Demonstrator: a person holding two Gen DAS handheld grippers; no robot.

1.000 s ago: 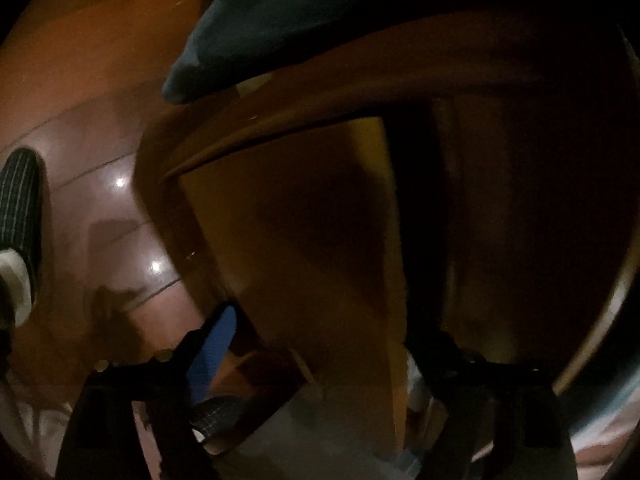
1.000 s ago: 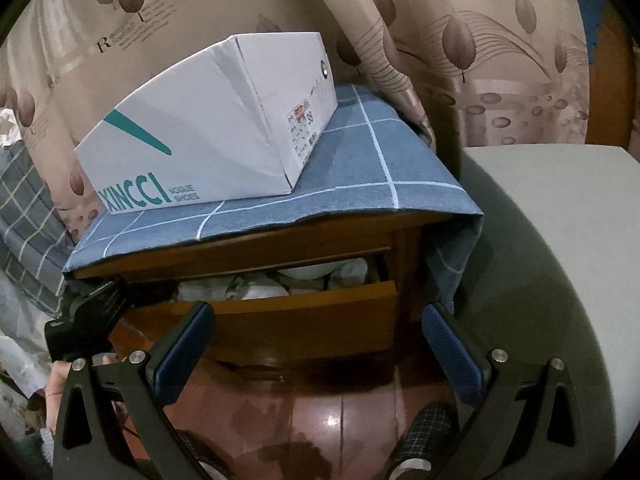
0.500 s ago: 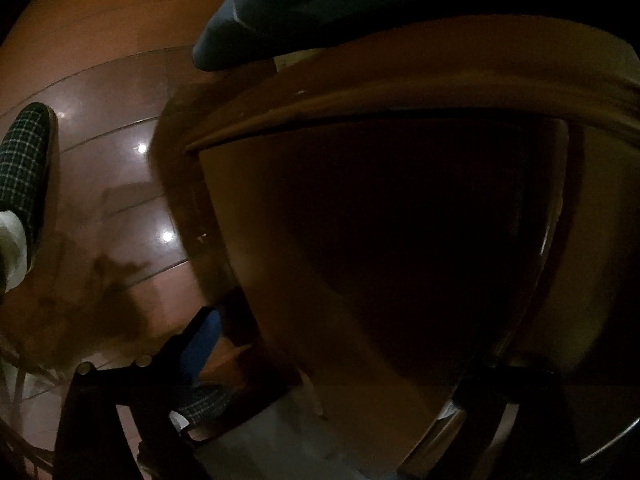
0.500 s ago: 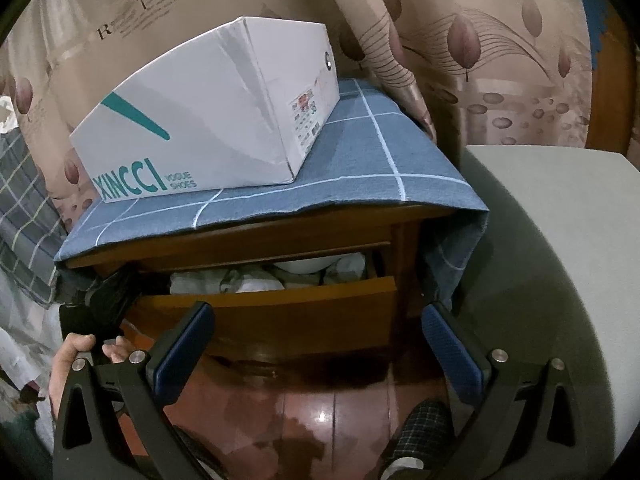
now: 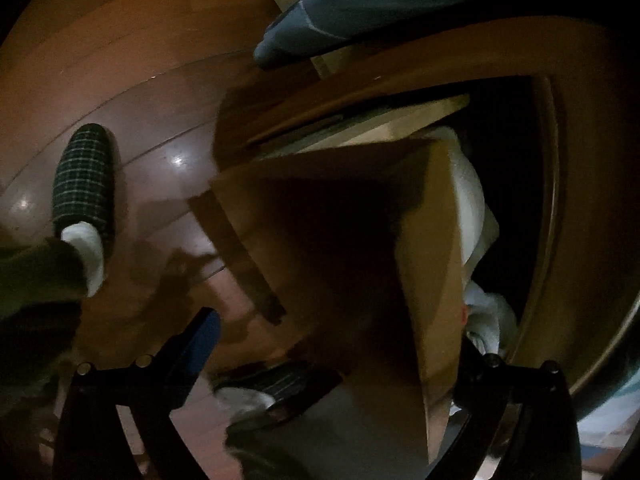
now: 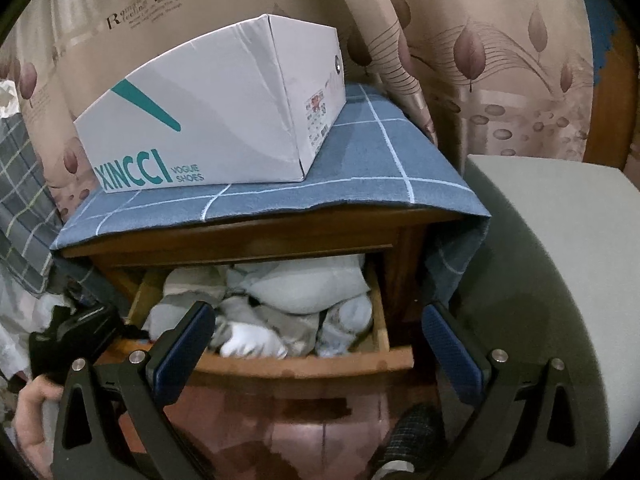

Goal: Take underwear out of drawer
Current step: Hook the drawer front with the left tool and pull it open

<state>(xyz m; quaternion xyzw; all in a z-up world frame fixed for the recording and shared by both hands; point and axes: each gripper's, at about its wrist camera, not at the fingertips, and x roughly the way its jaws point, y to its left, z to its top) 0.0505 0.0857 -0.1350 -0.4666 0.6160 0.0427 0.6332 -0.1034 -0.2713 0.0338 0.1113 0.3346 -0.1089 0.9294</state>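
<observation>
The wooden drawer [image 6: 304, 364] of a nightstand stands pulled out, packed with a pile of white and grey underwear [image 6: 304, 288]. My right gripper [image 6: 316, 316] hovers open just in front of and above the drawer, nothing between its blue pads. At the drawer's left end a hand [image 6: 32, 408] holds the left gripper's black body [image 6: 72, 332]. In the left wrist view the left gripper [image 5: 340, 332] is open wide astride the drawer front [image 5: 340, 240]. Its left pad [image 5: 200, 340] is clear of the wood; the other finger is hidden behind it. White cloth [image 5: 472, 200] shows inside.
A white shoe box [image 6: 208, 120] sits on a blue checked cloth [image 6: 380, 160] covering the nightstand top. A pale upholstered seat [image 6: 552, 260] stands close on the right, a patterned curtain behind. Checked slippers [image 5: 84, 172] stand on the glossy wood floor [image 5: 120, 60].
The drawer has slid out from a narrow gap to well open, with the left gripper travelling along its front. The right gripper's view has tipped down onto the clothes.
</observation>
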